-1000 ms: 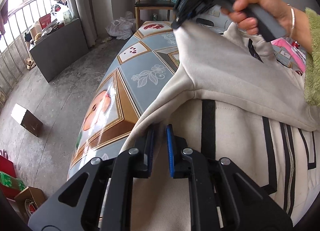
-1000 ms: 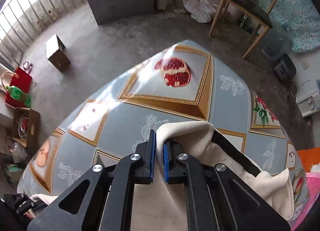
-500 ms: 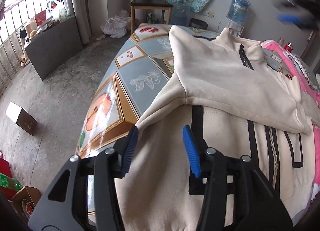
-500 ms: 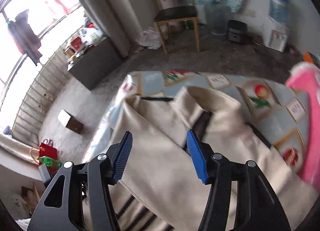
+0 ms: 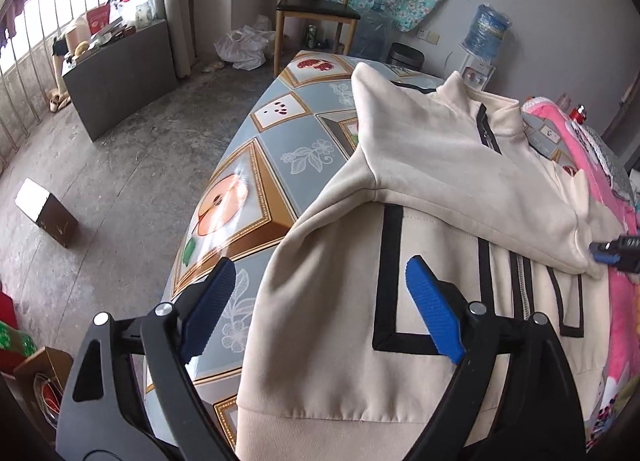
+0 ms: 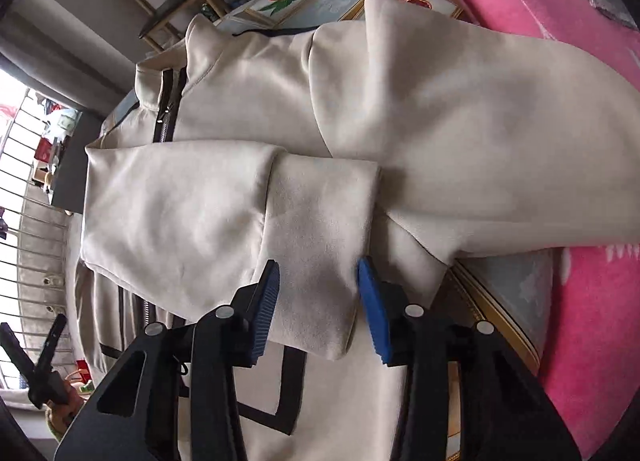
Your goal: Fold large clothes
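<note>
A large cream zip jacket [image 5: 424, 165] with black stripes lies on the table, one sleeve folded across its chest. My left gripper [image 5: 320, 301] is open and empty above the jacket's hem side. My right gripper [image 6: 316, 301] is open, its blue pads straddling the cuff [image 6: 320, 229] of the folded sleeve without holding it. The jacket's collar and zip show in the right wrist view [image 6: 168, 101]. The right gripper's tips show at the right edge of the left wrist view [image 5: 612, 251].
The table has a patterned fruit tablecloth [image 5: 256, 181]. A pink blanket [image 6: 560, 61] lies beside the jacket. A wooden chair [image 5: 316, 9], a dark cabinet [image 5: 116, 73] and a small box [image 5: 48, 213] stand on the floor to the left.
Both grippers were shut on the jacket a second ago and have opened. The sleeve now lies across the chest. My right gripper has swung round to the cuff; my left has drawn back.
</note>
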`<move>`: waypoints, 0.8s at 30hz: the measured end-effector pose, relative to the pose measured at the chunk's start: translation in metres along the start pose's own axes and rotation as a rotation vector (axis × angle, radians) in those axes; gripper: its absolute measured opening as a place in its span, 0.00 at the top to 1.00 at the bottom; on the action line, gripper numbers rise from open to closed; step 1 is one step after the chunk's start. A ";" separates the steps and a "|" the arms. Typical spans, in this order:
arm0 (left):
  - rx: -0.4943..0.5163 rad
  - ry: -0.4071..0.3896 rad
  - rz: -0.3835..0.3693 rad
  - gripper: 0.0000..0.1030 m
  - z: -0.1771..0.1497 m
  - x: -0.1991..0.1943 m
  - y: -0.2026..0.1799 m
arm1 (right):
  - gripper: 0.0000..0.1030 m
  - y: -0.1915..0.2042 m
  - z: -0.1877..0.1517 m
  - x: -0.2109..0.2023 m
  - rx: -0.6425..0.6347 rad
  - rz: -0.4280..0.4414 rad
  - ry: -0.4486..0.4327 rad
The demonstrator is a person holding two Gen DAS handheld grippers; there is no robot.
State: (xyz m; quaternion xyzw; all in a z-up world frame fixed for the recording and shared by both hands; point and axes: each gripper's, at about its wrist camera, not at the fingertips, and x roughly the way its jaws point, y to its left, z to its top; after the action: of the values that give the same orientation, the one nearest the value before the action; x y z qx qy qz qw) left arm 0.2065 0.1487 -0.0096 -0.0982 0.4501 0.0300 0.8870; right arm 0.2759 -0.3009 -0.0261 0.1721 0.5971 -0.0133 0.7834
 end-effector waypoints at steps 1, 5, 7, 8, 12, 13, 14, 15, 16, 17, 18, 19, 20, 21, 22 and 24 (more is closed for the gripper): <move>-0.018 0.003 -0.008 0.19 0.001 0.001 0.002 | 0.67 0.003 0.000 0.006 -0.016 -0.019 0.007; -0.050 -0.014 -0.064 0.19 0.012 0.014 0.001 | 0.73 0.003 -0.002 0.007 -0.005 -0.042 0.005; -0.004 -0.026 -0.020 0.19 0.018 0.026 -0.008 | 0.73 0.003 -0.004 -0.004 0.014 -0.047 -0.011; 0.040 -0.022 0.004 0.19 0.022 0.033 -0.013 | 0.73 0.003 -0.005 -0.008 0.028 -0.042 -0.012; 0.205 0.044 0.073 0.19 0.033 0.065 -0.034 | 0.72 -0.002 -0.007 -0.006 0.060 -0.013 0.032; 0.251 0.047 0.104 0.19 0.035 0.072 -0.040 | 0.72 -0.002 -0.008 0.000 0.066 -0.009 0.045; 0.291 0.046 0.136 0.19 0.037 0.078 -0.045 | 0.72 -0.001 -0.009 0.003 0.066 -0.010 0.043; 0.327 0.046 0.168 0.19 0.039 0.085 -0.049 | 0.72 0.000 -0.007 0.005 0.060 -0.013 0.036; 0.356 0.047 0.189 0.19 0.040 0.090 -0.052 | 0.72 0.002 -0.007 0.005 0.054 -0.015 0.027; 0.378 0.047 0.209 0.19 0.041 0.094 -0.053 | 0.77 0.005 -0.006 0.004 0.044 -0.014 0.019; 0.397 0.037 0.226 0.18 0.042 0.097 -0.054 | 0.92 0.010 -0.005 0.002 0.022 -0.017 0.011; 0.409 0.020 0.235 0.18 0.043 0.097 -0.055 | 0.92 0.014 -0.003 0.001 0.012 -0.021 0.004; 0.418 0.012 0.242 0.17 0.044 0.098 -0.054 | 0.92 0.019 0.000 -0.003 0.001 -0.018 -0.008; 0.421 0.002 0.247 0.17 0.044 0.098 -0.053 | 0.93 0.024 0.003 -0.009 -0.013 -0.011 -0.023; 0.416 -0.010 0.262 0.17 0.045 0.099 -0.051 | 0.93 0.031 0.008 -0.017 -0.027 -0.001 -0.043; 0.395 -0.019 0.263 0.18 0.046 0.099 -0.046 | 0.93 0.047 0.024 -0.033 -0.050 0.041 -0.081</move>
State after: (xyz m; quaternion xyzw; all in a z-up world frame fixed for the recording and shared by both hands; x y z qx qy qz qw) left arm 0.3087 0.1092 -0.0558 0.1368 0.4479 0.0576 0.8817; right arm 0.2995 -0.2692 0.0224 0.1639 0.5613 0.0108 0.8112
